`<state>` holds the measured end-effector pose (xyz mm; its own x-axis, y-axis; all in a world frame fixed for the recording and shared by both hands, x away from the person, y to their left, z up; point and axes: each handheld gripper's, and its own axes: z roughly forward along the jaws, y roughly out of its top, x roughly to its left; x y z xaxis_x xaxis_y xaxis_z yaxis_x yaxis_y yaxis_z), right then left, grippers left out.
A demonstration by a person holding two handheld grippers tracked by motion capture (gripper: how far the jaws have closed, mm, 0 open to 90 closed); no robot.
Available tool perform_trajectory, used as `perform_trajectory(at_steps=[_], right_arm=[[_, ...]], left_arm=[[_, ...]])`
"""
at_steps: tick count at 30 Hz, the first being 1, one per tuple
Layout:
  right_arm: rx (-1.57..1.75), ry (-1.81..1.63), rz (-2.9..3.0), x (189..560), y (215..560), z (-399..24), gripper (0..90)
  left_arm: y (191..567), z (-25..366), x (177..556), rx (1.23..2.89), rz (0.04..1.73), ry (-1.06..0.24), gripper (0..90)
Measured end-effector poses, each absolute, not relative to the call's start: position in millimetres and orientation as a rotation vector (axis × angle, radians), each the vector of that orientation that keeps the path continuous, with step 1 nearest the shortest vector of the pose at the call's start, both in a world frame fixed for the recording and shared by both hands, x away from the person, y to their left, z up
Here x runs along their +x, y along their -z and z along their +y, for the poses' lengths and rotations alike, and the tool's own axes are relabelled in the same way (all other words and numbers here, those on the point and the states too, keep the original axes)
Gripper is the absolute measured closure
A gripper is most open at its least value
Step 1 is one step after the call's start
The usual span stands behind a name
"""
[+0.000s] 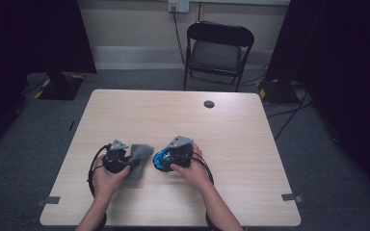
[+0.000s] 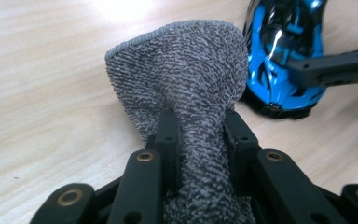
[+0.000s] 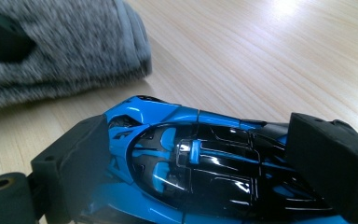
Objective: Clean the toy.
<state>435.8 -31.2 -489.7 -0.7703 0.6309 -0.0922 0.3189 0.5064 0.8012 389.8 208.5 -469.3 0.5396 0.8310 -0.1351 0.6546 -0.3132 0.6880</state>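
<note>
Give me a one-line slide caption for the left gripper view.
Left gripper pinches a bunched grey cloth above the wooden table, beside a blue toy car.

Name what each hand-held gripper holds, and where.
Left hand-held gripper: grey cloth, pinched at a bunched fold. Right hand-held gripper: blue toy car, across its body.

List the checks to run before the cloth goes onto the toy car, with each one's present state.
1. Left gripper shut on the grey cloth: ok.
2. Right gripper shut on the blue toy car: ok.
3. Cloth touching the car: not ok, a gap shows in the left gripper view.
4. Car resting on the table: cannot tell.
5. Free cloth ahead of the jaws for wiping: ok.
</note>
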Motion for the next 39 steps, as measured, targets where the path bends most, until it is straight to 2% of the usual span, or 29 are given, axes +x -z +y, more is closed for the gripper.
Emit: perform_trajectory(at_steps=[16, 39], right_arm=[[0.790, -1.150, 2.379, 435, 490, -31, 6.3], [0.787, -1.148, 2.382, 436, 489, -30, 6.4]], left_arm=[[470, 184, 380, 2.170, 1.102, -0.185, 72.1], [470, 173, 360, 2.195, 1.031, -0.123, 72.2]])
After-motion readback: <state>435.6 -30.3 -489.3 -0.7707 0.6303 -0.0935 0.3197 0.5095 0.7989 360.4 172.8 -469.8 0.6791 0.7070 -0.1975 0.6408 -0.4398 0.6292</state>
